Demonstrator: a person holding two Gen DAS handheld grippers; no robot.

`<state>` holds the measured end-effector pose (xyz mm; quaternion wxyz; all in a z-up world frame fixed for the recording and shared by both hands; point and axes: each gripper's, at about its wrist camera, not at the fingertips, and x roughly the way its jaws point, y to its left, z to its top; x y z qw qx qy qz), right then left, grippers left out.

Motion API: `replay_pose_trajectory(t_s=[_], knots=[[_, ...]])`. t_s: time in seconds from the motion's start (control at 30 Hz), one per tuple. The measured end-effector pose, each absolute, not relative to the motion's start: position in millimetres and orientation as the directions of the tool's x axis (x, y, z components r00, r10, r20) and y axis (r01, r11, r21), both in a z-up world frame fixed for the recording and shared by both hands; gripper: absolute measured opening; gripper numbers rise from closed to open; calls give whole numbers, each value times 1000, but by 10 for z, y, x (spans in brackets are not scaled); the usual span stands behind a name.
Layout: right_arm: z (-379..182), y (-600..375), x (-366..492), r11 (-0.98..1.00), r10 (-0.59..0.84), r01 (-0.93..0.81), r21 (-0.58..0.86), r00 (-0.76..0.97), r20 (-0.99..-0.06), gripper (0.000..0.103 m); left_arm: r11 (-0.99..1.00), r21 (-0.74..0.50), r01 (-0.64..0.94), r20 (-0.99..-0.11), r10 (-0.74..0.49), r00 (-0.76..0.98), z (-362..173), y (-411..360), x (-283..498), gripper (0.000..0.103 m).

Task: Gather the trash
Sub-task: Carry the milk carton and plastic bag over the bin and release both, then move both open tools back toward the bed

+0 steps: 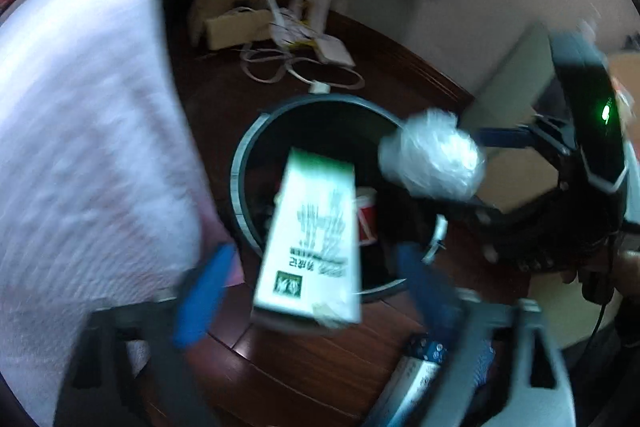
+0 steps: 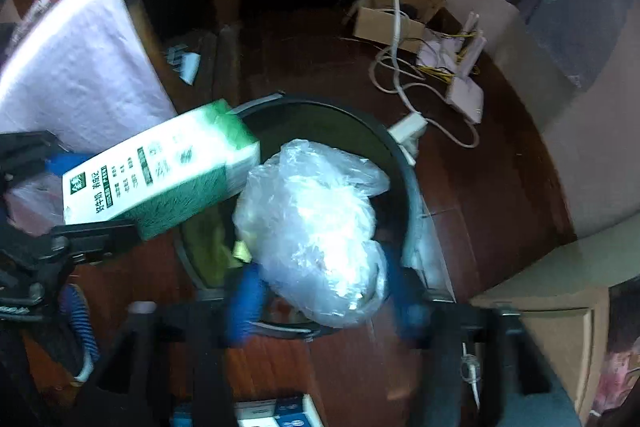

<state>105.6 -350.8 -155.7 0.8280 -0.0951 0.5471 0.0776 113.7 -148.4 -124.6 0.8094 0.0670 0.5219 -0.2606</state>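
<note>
Left gripper jaws stood apart around a boxy green-and-white carton, pads off it, right gripper jaws apart beside a crinkled clear plastic bag, both over a round dark bin on glossy wood floor.

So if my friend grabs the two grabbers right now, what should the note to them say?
Left gripper: fingers spread wide, not pressing the green-and-white carton between them, which sits over the black bin.
Right gripper: fingers wide too, the crumpled clear plastic bag loose between them above the bin.
Done: both pieces carried to the bin; a red-and-white can lies inside.
Left: see both drop in, then look for more trash.
</note>
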Motion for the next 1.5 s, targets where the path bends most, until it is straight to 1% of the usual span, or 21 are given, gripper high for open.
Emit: replay_pose_trajectory(t_s=[0.1,0.2,0.4,0.67,0.87,0.97,1.3,1.5], knots=[[-1553,-3570,1078,972,-8,-213,-97,385,-923,100,881,-112,459,-879,-304,368,-1228,-1369,1081,98],[-1496,-3578,1081,974,-14,-203,-103,396,-918,103,901,-100,423,-870,-285,402,-1188,-1276,1049,98],[-1346,-3486,1064,971,-13,-211,-117,436,-900,103,911,-91,401,-847,-283,450,-994,-1179,990,98],[-940,-3309,1013,966,6,-224,-130,521,-853,103,924,-83,374,-791,-289,540,-542,-980,968,98],[-530,-3153,1010,968,54,-229,-106,598,-800,103,944,-70,321,-752,-261,605,-259,-731,1000,98],[-371,-3046,1011,966,82,-240,-91,624,-777,103,957,-62,285,-739,-236,632,-213,-590,1041,98],[-119,-2549,1136,946,161,-316,-75,657,-737,103,984,-49,168,-715,-152,682,-95,-53,1047,99],[1,-2169,1231,924,222,-378,-63,664,-714,103,996,-36,76,-700,-80,709,-14,390,1062,99]])
